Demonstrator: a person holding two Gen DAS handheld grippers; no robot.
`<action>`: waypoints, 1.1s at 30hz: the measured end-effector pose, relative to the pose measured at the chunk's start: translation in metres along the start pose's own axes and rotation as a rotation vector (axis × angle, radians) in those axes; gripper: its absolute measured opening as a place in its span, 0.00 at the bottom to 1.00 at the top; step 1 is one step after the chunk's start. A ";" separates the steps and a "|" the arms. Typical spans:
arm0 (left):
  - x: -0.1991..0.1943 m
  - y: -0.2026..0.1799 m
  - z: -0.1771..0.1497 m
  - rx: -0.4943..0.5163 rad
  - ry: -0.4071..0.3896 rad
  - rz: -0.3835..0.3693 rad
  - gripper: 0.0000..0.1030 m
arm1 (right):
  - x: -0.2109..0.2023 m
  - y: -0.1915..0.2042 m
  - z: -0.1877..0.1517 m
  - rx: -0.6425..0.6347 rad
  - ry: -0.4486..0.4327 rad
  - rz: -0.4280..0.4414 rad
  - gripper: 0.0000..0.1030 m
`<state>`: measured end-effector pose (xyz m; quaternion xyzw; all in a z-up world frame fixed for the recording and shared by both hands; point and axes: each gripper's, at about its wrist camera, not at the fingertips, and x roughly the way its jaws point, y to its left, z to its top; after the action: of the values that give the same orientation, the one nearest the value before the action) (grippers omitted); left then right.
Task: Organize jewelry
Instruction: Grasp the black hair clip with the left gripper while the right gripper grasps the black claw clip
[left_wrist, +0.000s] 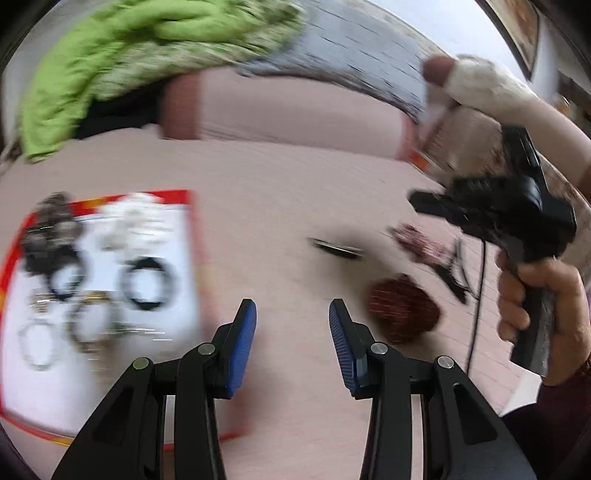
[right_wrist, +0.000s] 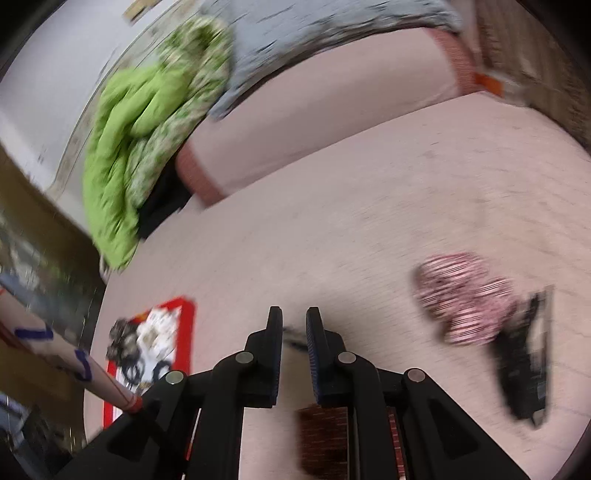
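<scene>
A red-rimmed white tray (left_wrist: 110, 195) lies on the pink bedspread at the left and holds several bangles and rings, among them a black bangle (left_wrist: 146, 284). My left gripper (left_wrist: 293, 325) hovers just right of it, open, with nothing between its blue pads. One dark bangle (left_wrist: 334, 251) lies loose on the bedspread ahead. A hand holds my right gripper (left_wrist: 415, 201) raised at the right, pointing left. In the right wrist view my right gripper (right_wrist: 294, 332) shows only a narrow slit, and I see nothing gripped. The tray (right_wrist: 186, 332) sits far left there. Everything is motion-blurred.
A red mesh pouch (left_wrist: 404, 306) (right_wrist: 325, 435), a pink striped pouch (right_wrist: 465, 295) and a black comb-like piece (right_wrist: 524, 369) lie right of the grippers. A green blanket (left_wrist: 110, 55) (right_wrist: 129, 147) and a pink pillow (left_wrist: 288, 110) are at the far side. A cardboard tube (right_wrist: 55, 350) leans at left.
</scene>
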<state>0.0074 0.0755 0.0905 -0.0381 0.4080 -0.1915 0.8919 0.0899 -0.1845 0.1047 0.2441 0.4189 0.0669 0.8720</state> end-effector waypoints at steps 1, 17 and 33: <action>0.010 -0.019 0.002 0.034 0.020 -0.014 0.39 | -0.005 -0.008 0.003 0.004 -0.011 -0.009 0.14; 0.147 -0.035 0.061 -0.187 0.276 -0.045 0.40 | -0.059 -0.118 0.021 0.191 -0.077 0.011 0.29; 0.179 -0.068 0.063 0.014 0.202 0.187 0.21 | -0.074 -0.137 0.024 0.213 -0.105 -0.008 0.42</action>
<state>0.1392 -0.0598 0.0204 0.0258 0.4961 -0.1133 0.8605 0.0492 -0.3368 0.1033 0.3367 0.3785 0.0058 0.8622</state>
